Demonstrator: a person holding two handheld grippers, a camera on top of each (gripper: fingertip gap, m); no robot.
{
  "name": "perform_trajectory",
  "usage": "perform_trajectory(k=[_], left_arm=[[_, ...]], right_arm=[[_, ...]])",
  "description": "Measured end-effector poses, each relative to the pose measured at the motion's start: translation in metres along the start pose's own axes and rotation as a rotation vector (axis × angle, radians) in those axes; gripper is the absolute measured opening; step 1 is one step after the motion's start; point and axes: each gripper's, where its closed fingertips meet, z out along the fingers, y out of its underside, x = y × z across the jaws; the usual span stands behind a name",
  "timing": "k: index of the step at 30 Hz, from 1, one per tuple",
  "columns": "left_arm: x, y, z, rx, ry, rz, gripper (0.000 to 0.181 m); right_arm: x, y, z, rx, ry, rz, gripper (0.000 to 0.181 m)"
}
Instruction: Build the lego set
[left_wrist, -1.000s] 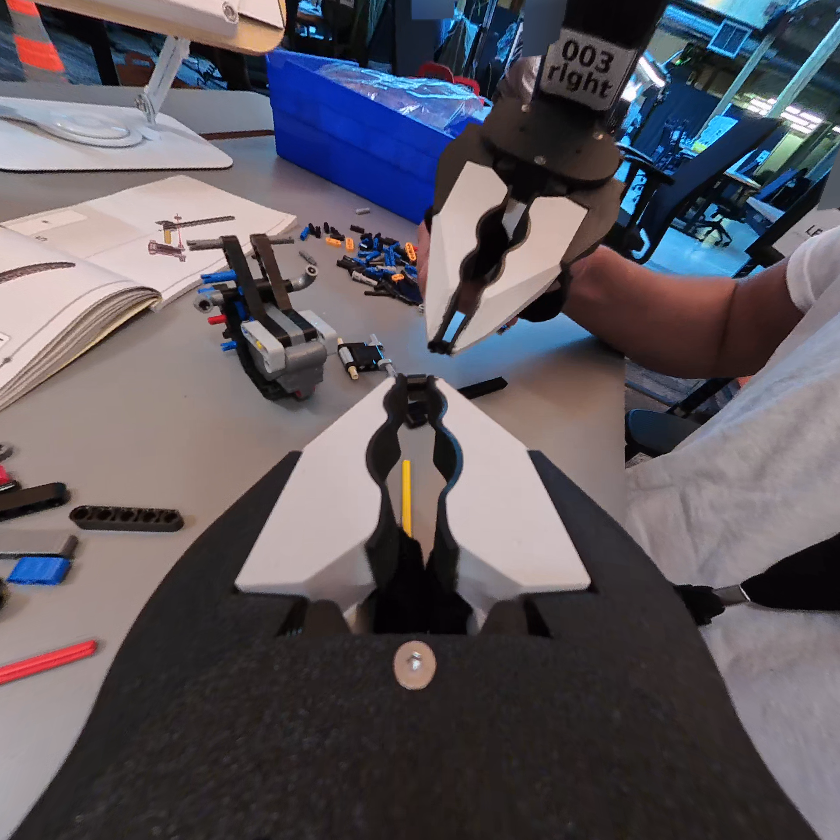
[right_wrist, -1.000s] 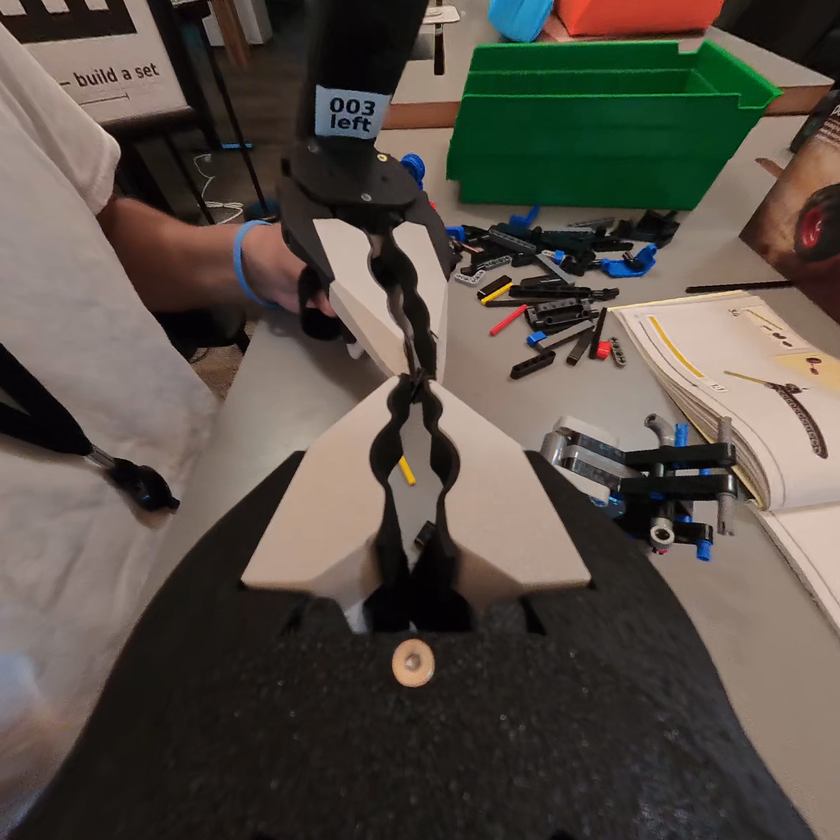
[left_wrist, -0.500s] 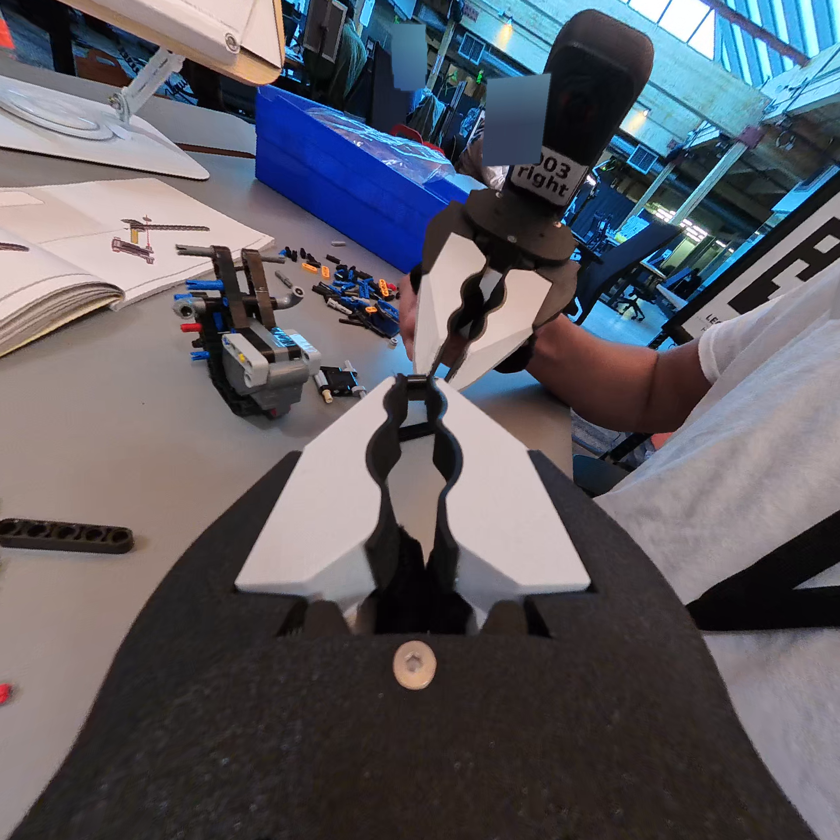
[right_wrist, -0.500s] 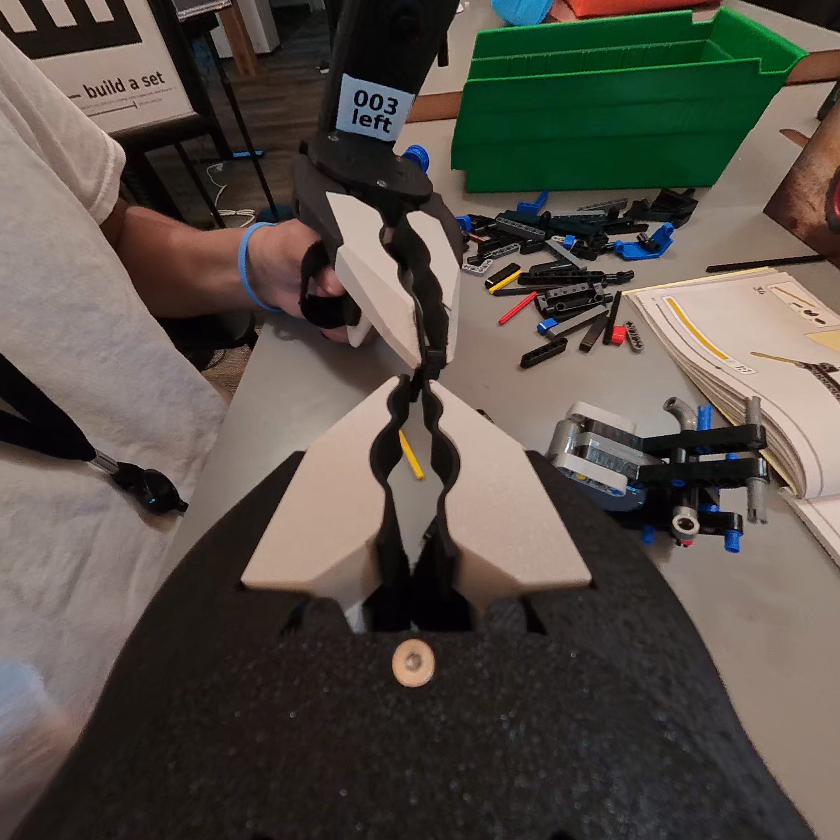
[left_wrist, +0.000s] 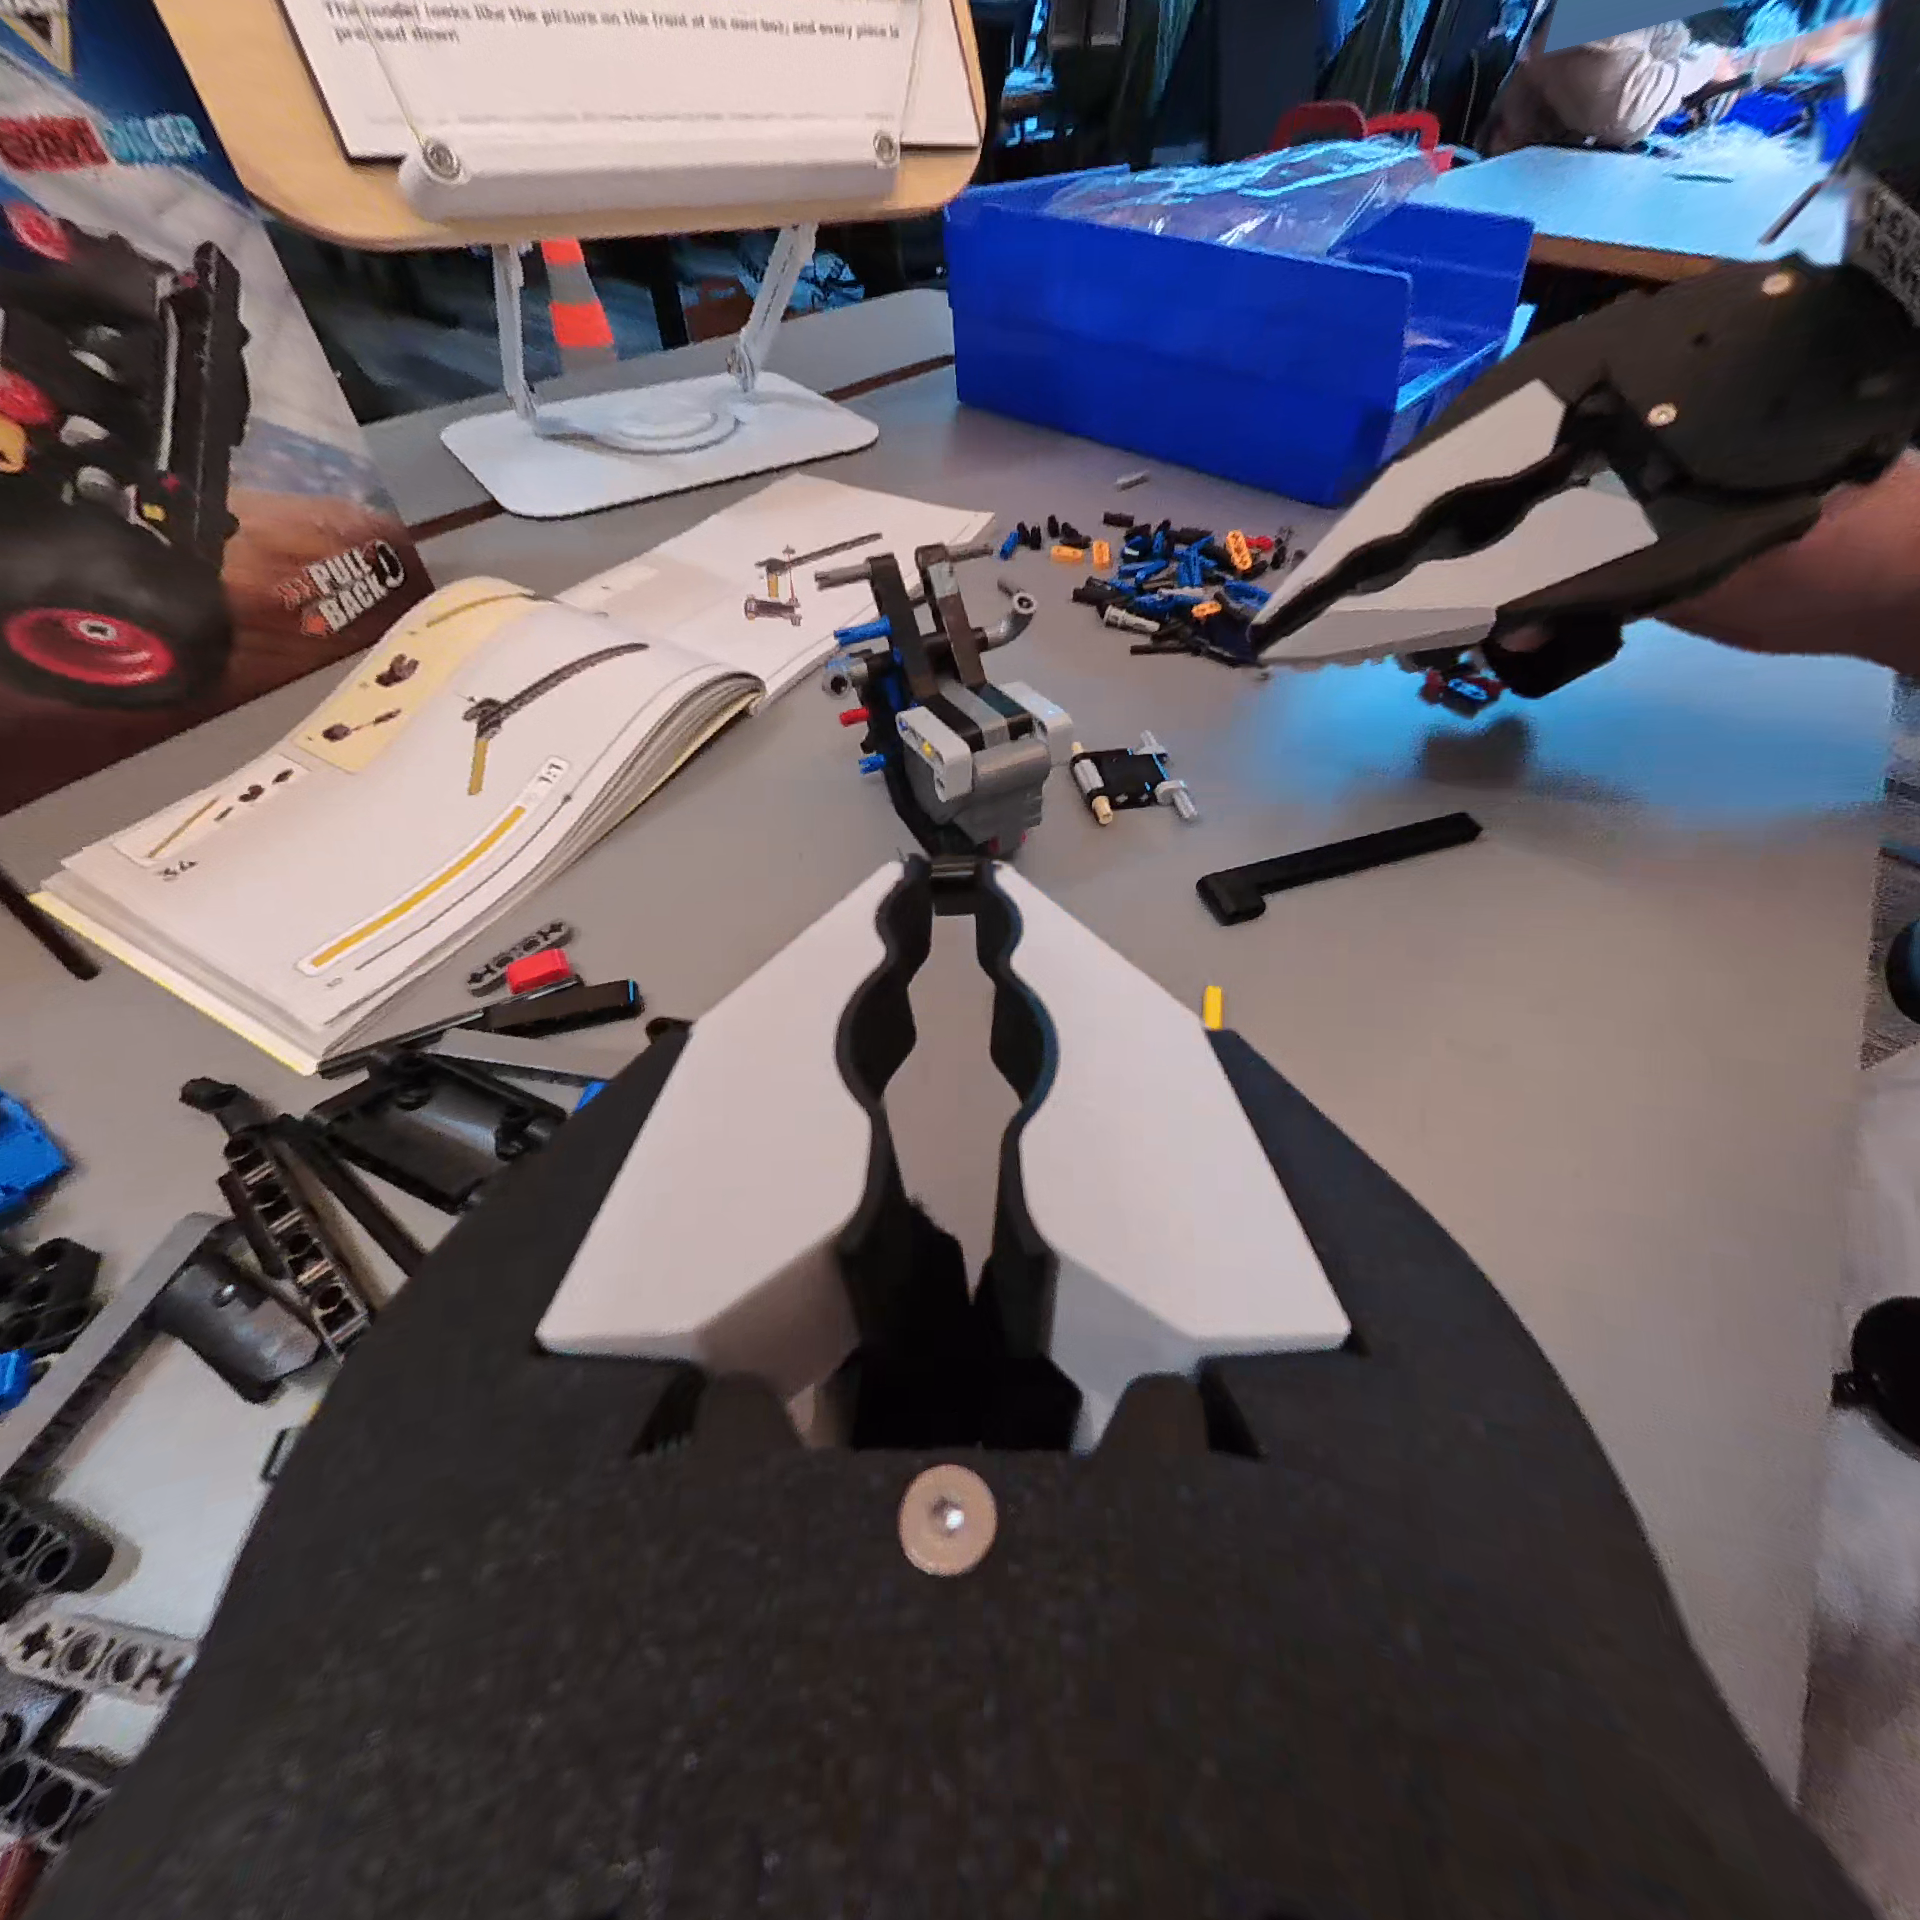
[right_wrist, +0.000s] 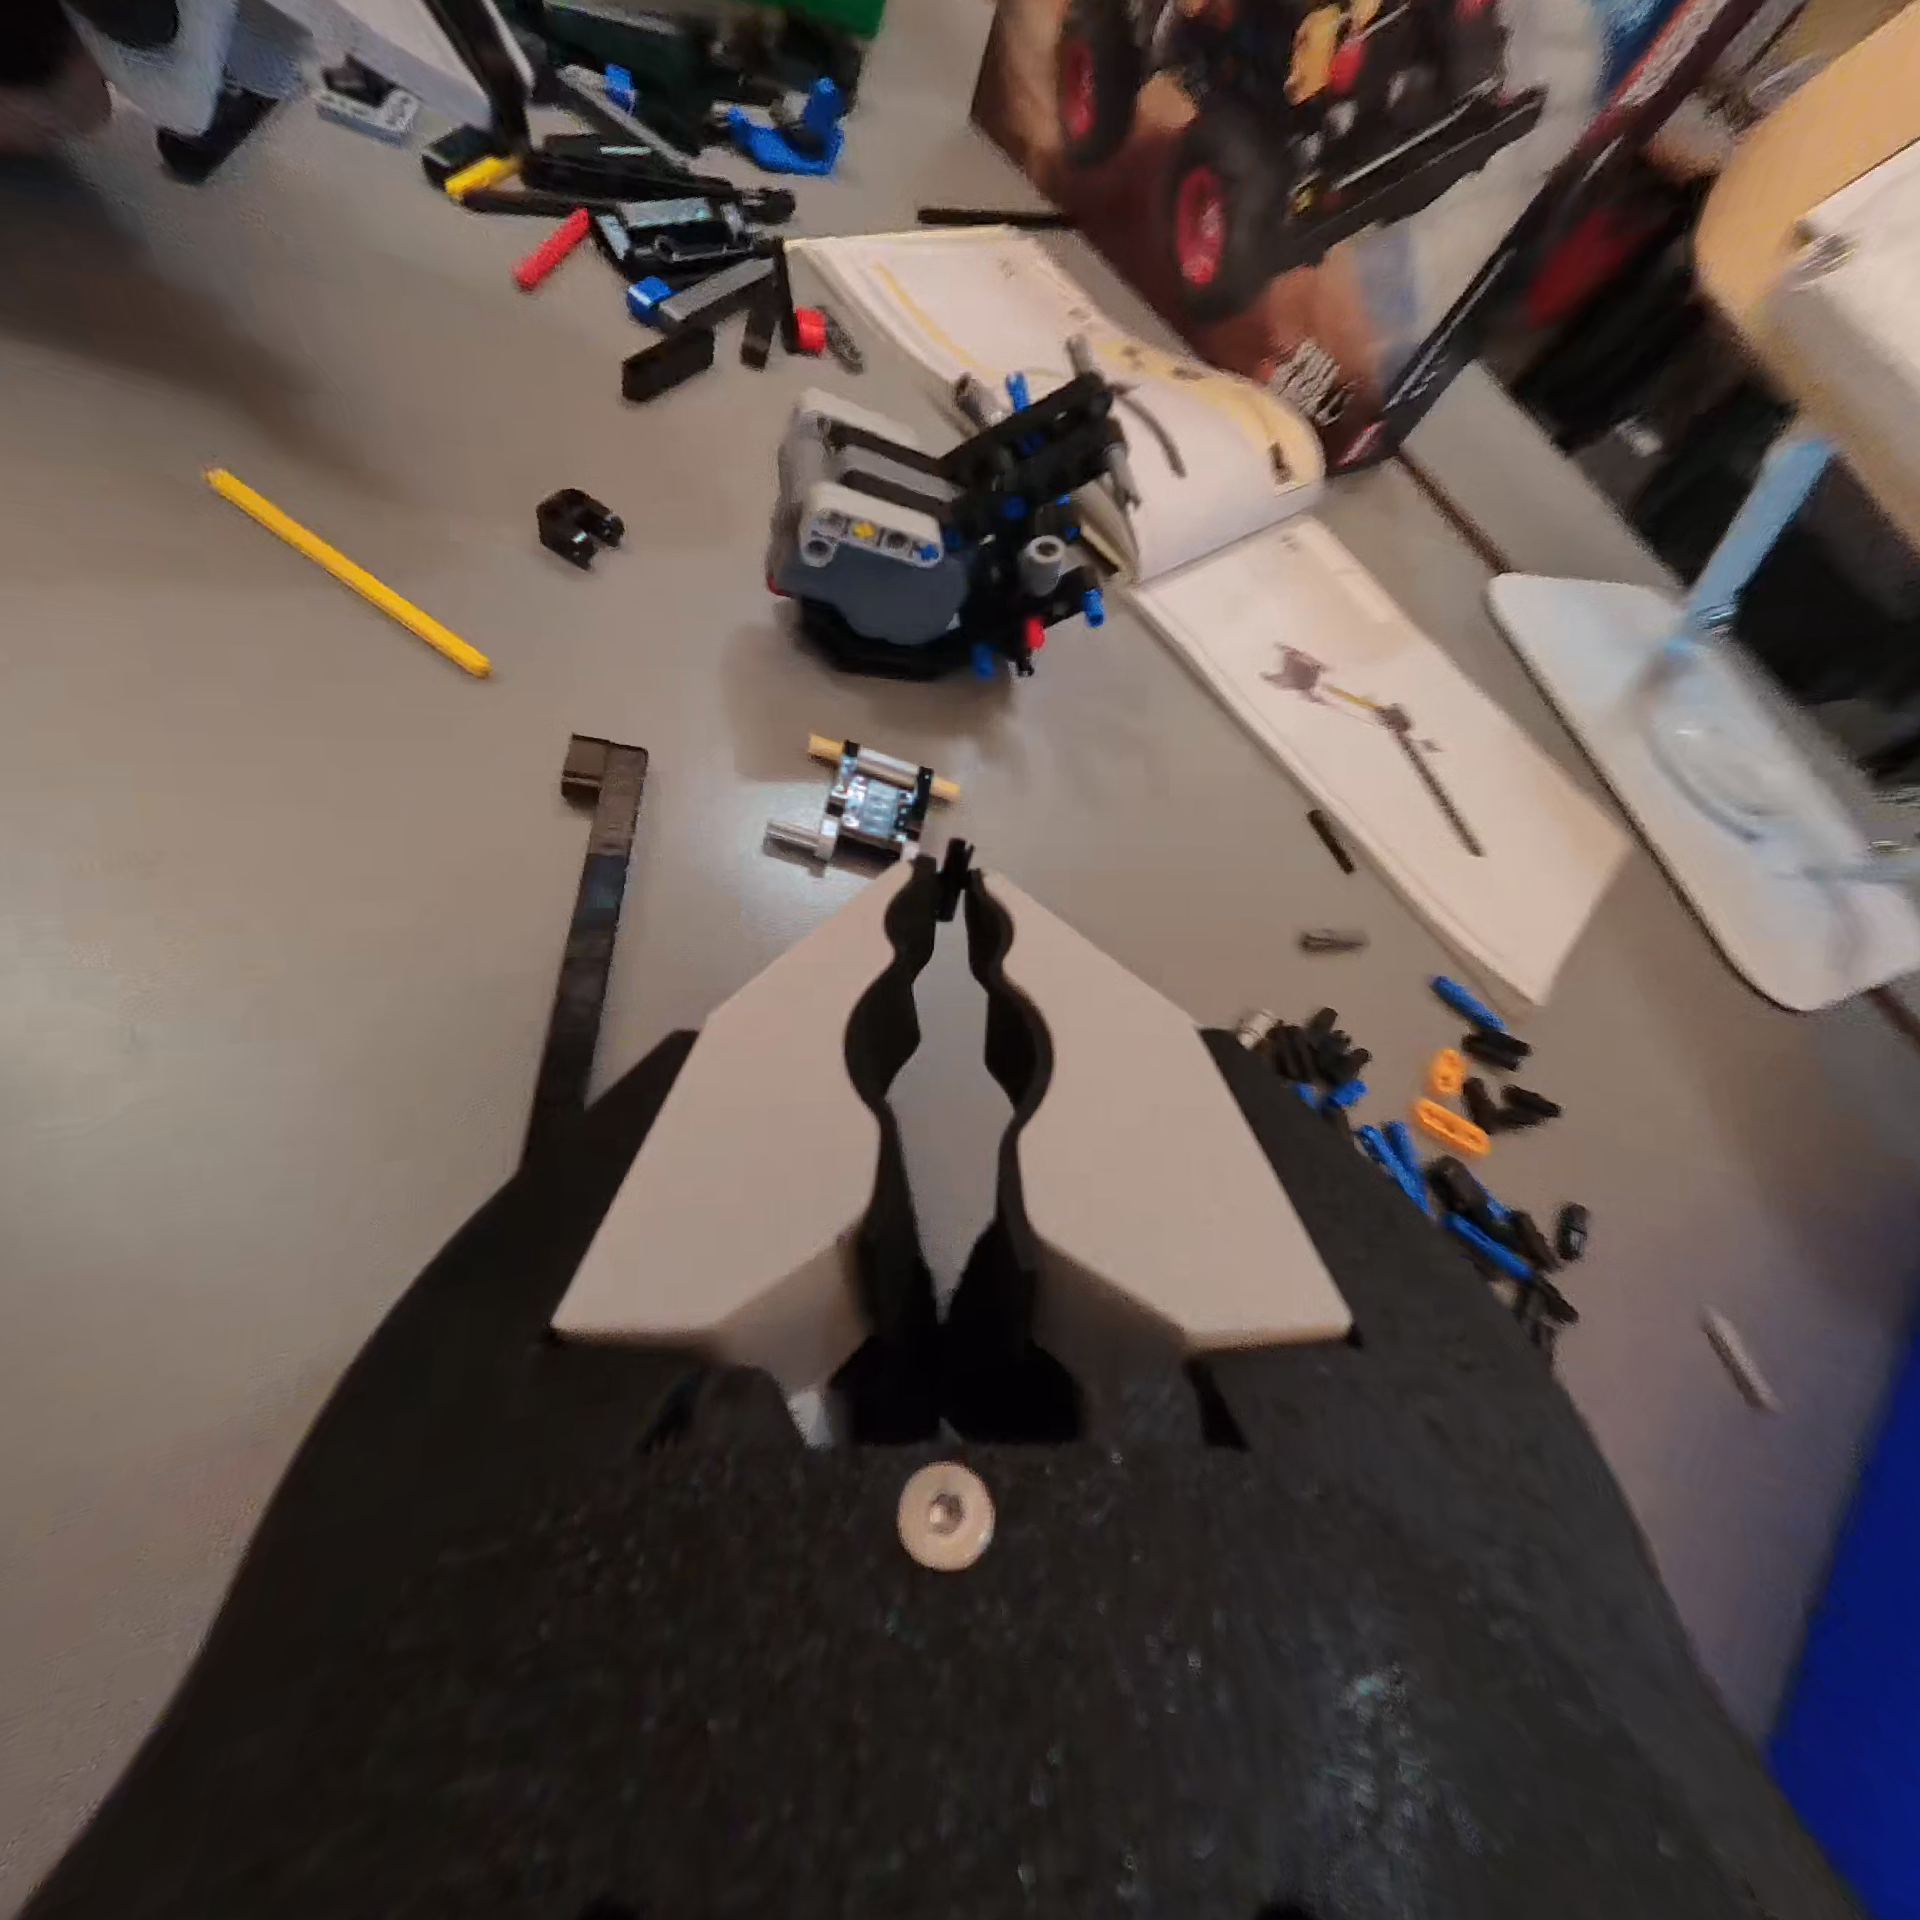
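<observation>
My left gripper is shut on a small black piece and points at the part-built model of grey, black and blue bricks just beyond its tips. My right gripper is shut on a thin black pin, low over the table near a small black and grey sub-assembly. The right gripper also shows in the left wrist view, at the right by the pile of small pins. The model stands beyond the sub-assembly.
An open instruction booklet lies left of the model, with the set's box behind it. A black L-shaped beam, a yellow axle and a black connector lie loose. A blue bin stands behind the pins. Left tips to right tips: about 15 cm.
The two grippers were tip to tip near the table's edge and have drawn apart. The left now faces the model; the right has swung over to the pins and sub-assembly.
</observation>
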Motion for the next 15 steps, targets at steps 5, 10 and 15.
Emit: perform_trajectory(k=[5,10,15], left_arm=[[0.021,-0.011,0.005,0.054,0.117,-0.034,0.006],[0.071,-0.044,0.014,0.176,0.431,-0.297,0.006],[0.091,-0.051,0.016,0.198,0.502,-0.351,0.006]], right_arm=[[-0.016,-0.046,-0.027,0.257,-0.005,0.102,0.004],[-0.054,-0.076,-0.021,0.359,-0.111,0.113,0.004],[-0.075,-0.09,-0.012,0.36,-0.138,0.093,0.005]])
